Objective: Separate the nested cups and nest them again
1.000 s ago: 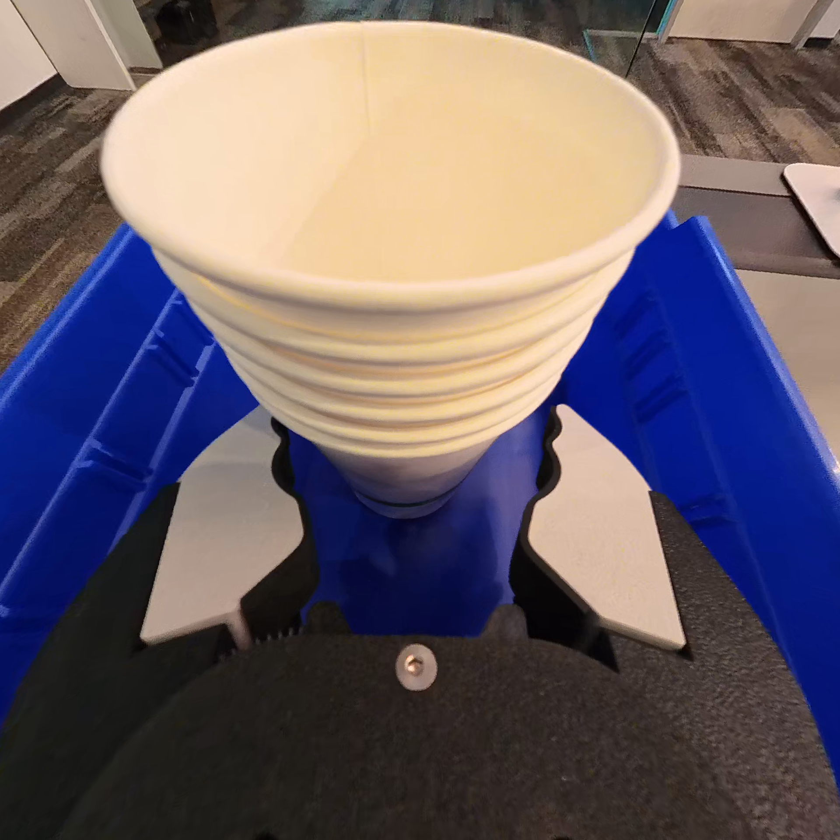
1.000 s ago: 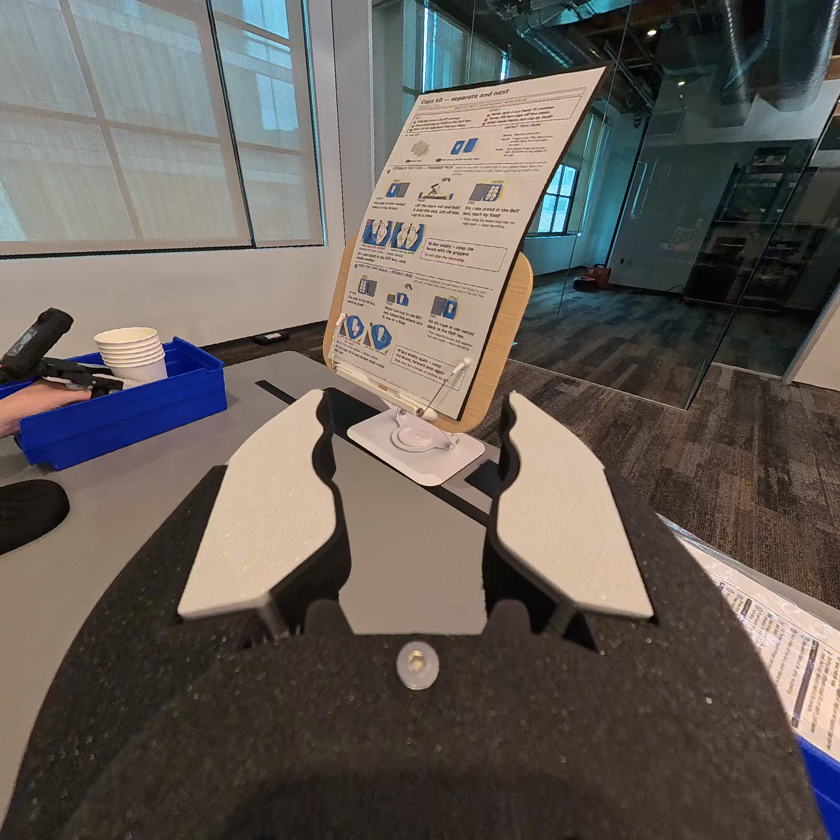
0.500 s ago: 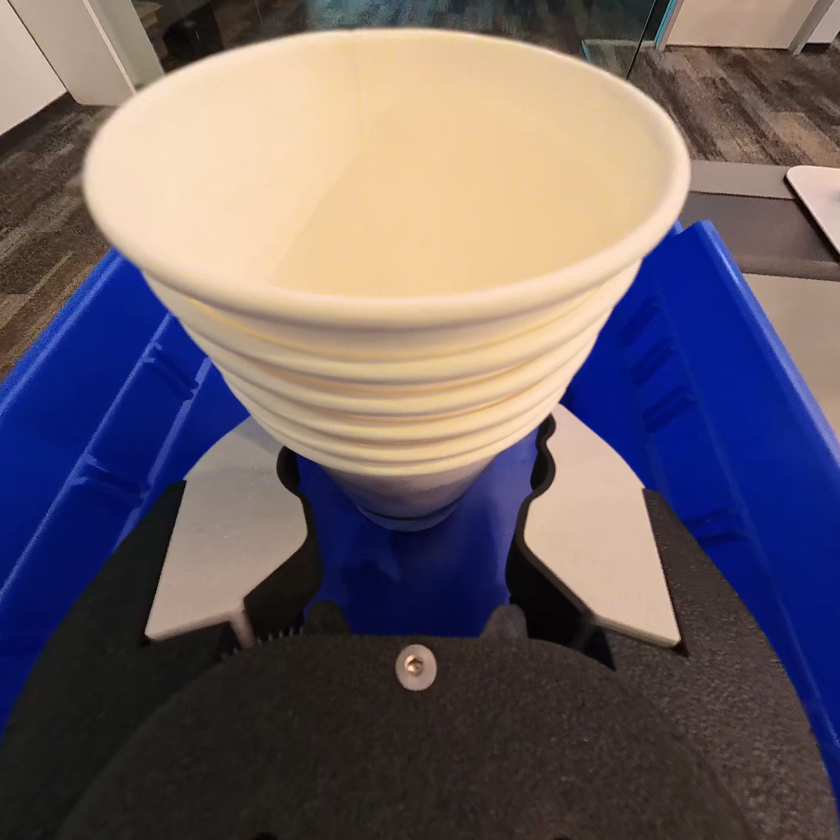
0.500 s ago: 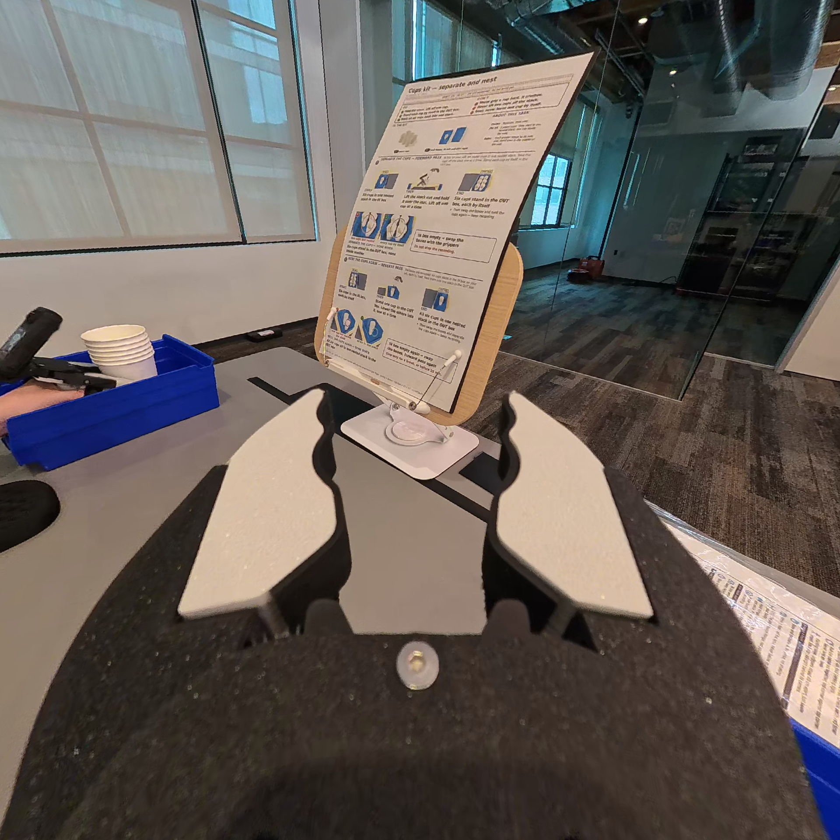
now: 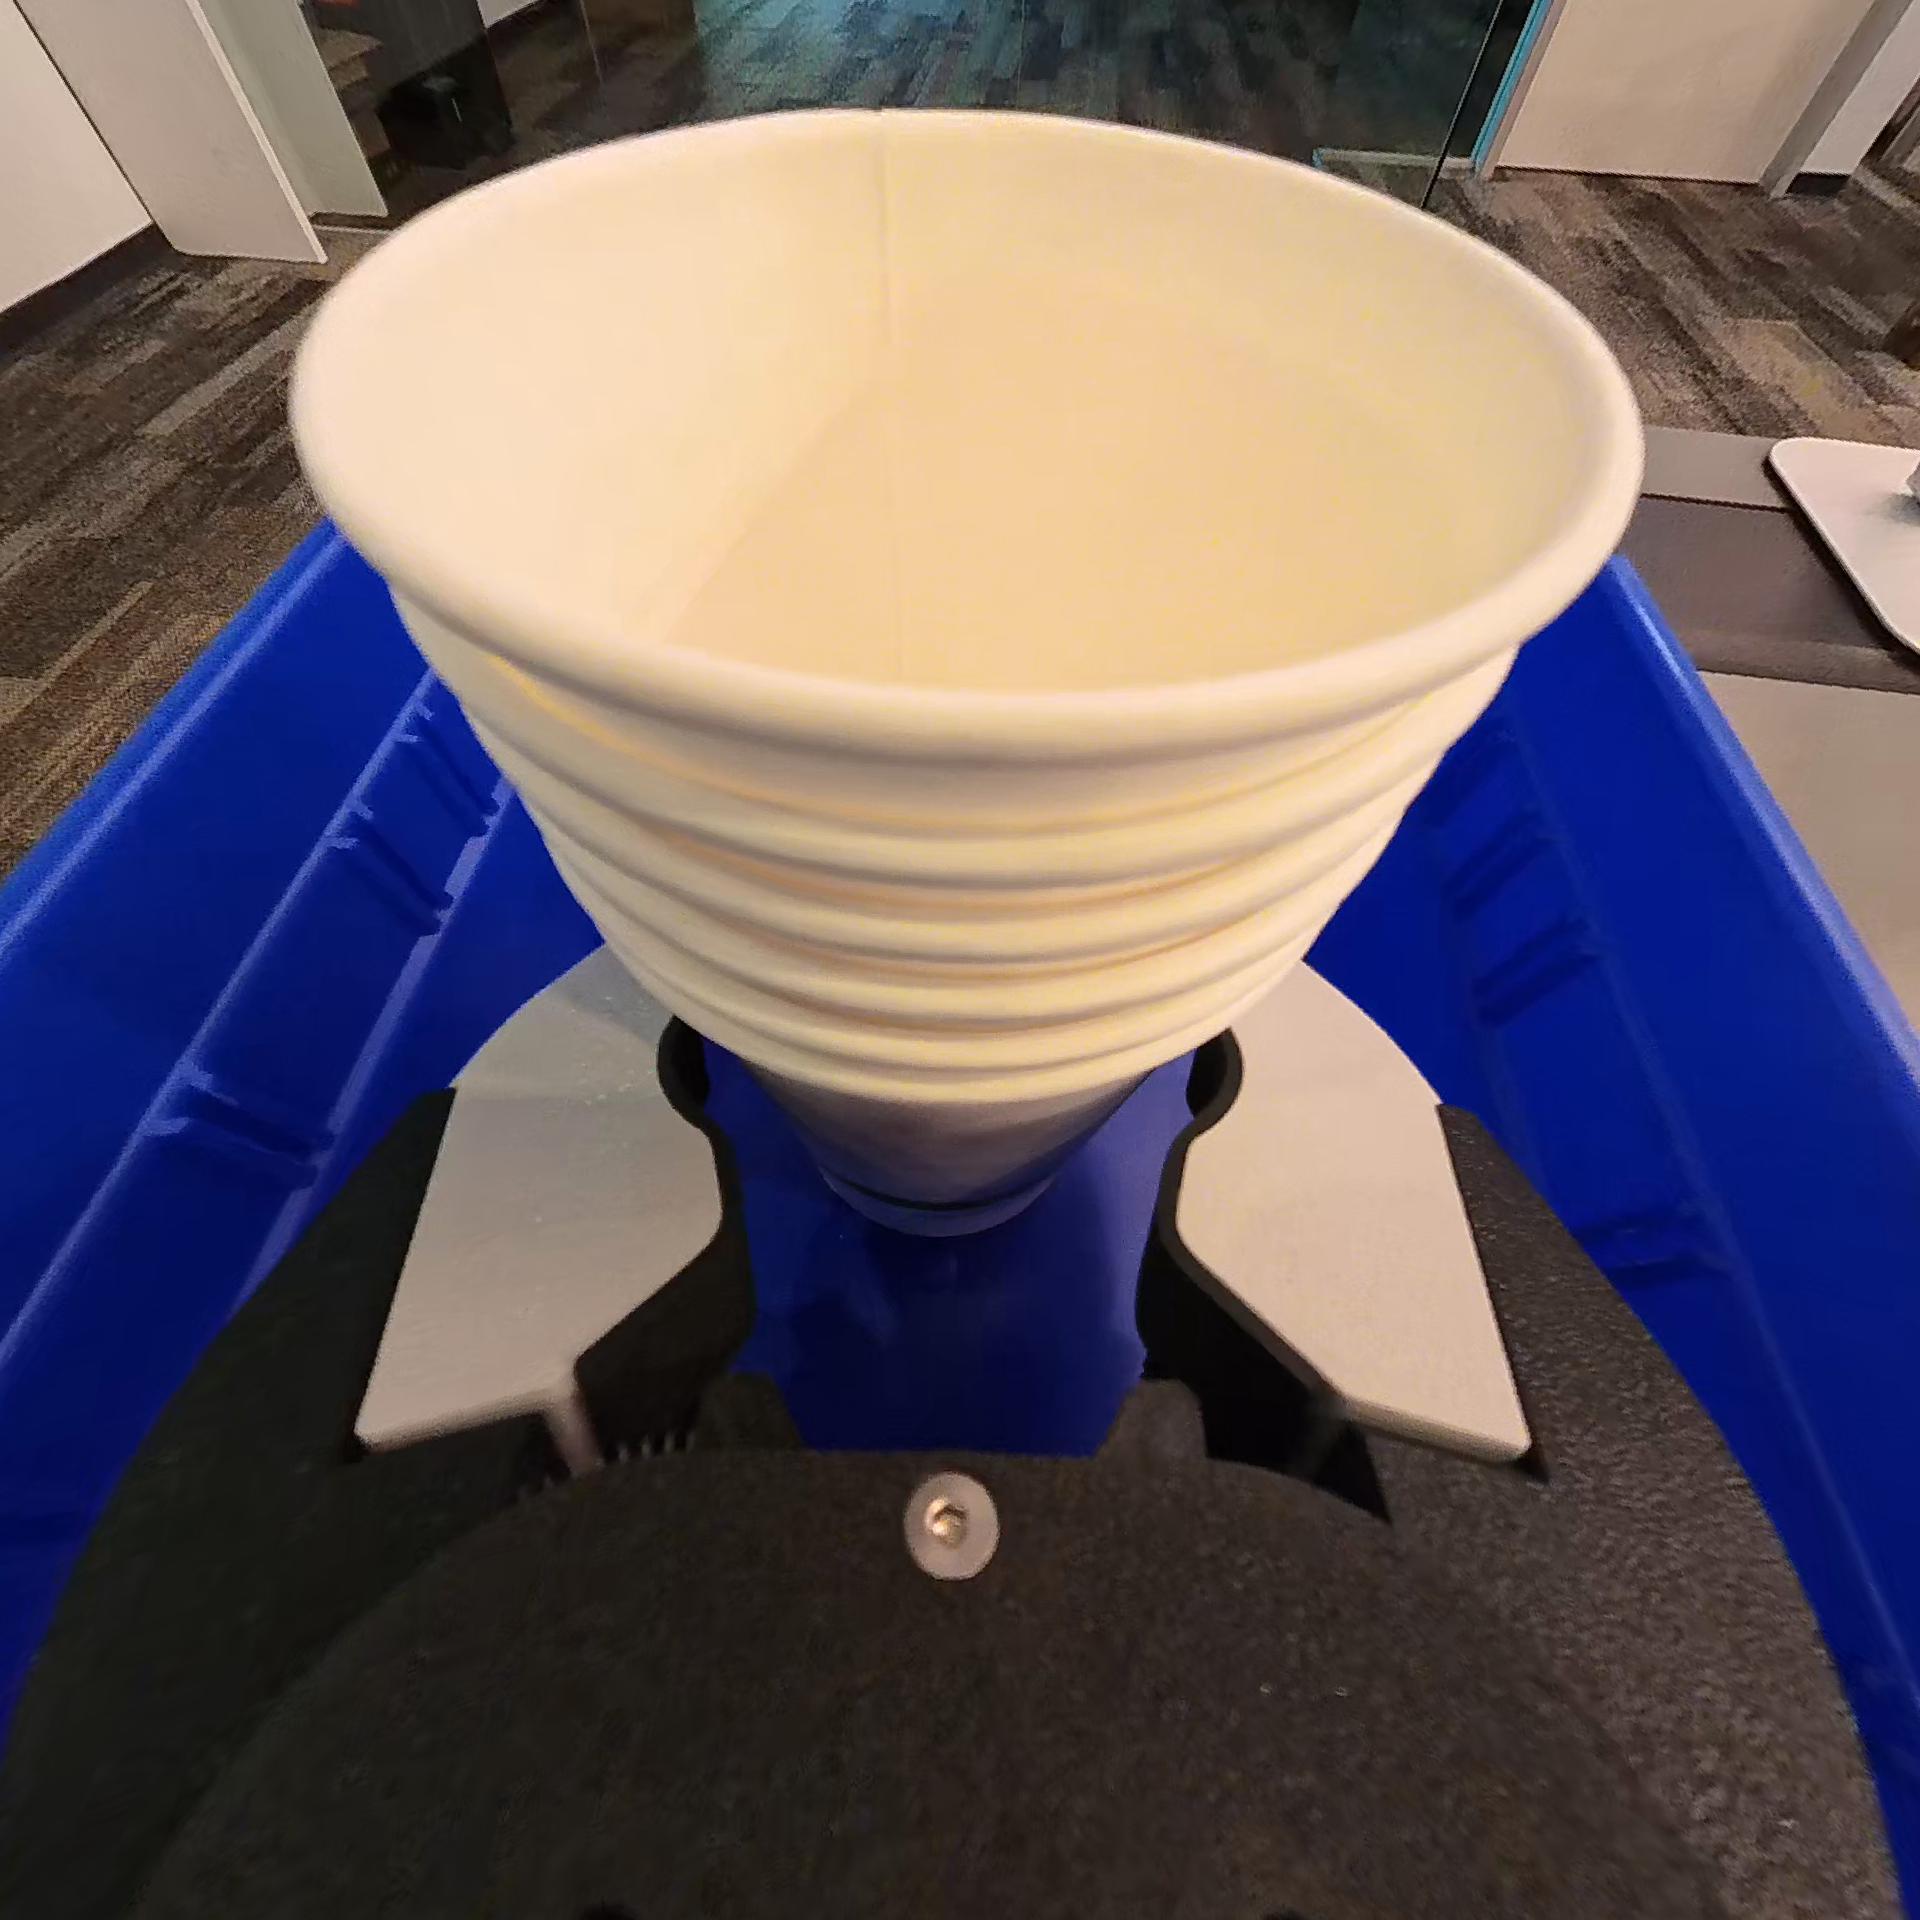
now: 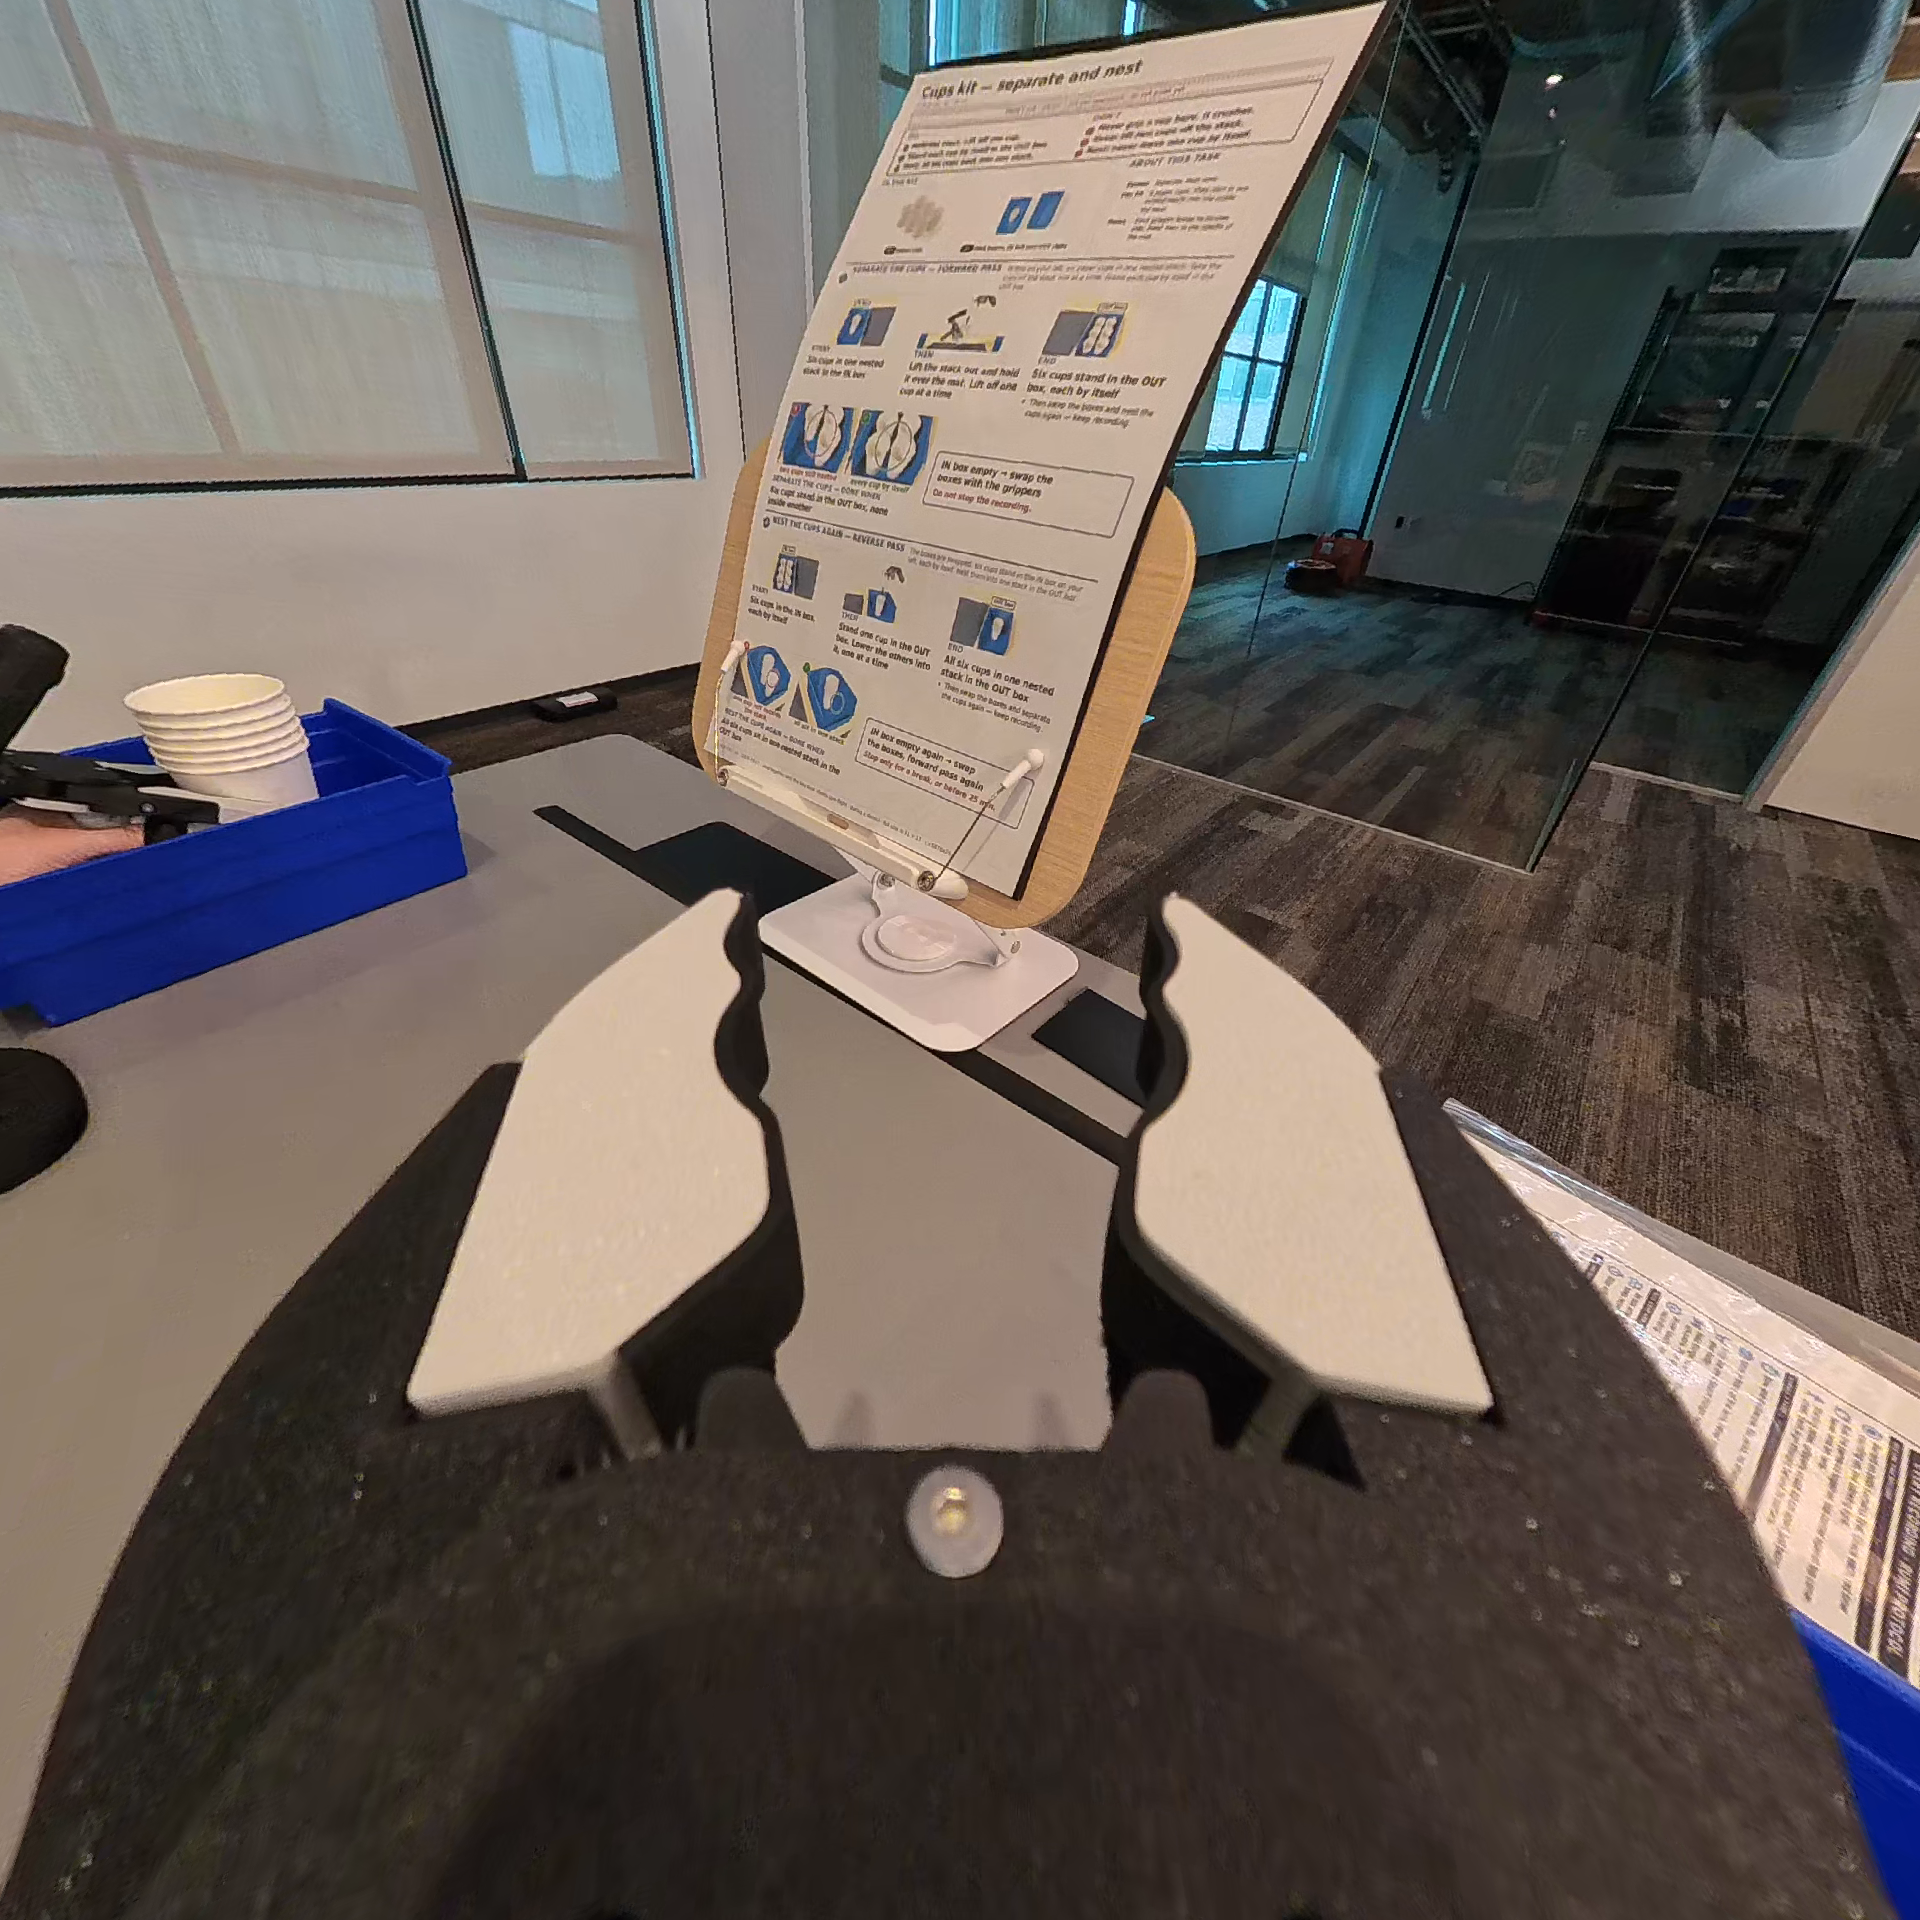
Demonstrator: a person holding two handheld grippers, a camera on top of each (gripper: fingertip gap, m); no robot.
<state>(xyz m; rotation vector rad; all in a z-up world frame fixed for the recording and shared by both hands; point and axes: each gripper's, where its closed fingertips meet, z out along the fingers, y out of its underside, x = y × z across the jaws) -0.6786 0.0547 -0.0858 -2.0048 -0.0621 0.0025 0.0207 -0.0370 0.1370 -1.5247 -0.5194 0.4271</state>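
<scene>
A stack of several nested white paper cups (image 5: 956, 582) stands upright in a blue bin (image 5: 208, 935). My left gripper (image 5: 954, 1049) is open, low inside the bin, with one finger on each side of the lowest cup's body and the fingertips (image 5: 582, 1049) close to its wall. The cup's base is free between the fingers. The right wrist view shows the same stack (image 6: 223, 738) in the bin (image 6: 260, 883) at far left, with the left gripper (image 6: 156, 802) beside it. My right gripper (image 6: 951, 914) is open and empty above the grey table (image 6: 312, 1091).
An instruction sheet on a wooden stand with a white base (image 6: 935, 971) stands ahead of the right gripper. A plastic-sleeved sheet (image 6: 1714, 1403) and the edge of a second blue bin (image 6: 1870, 1745) are at the right. A hand (image 6: 52, 836) holds the left gripper. A glass wall stands beyond the table.
The left gripper's fingers have drawn slightly nearer the lowest cup and its view has tilted up a little. The right gripper has drifted slightly and stays open.
</scene>
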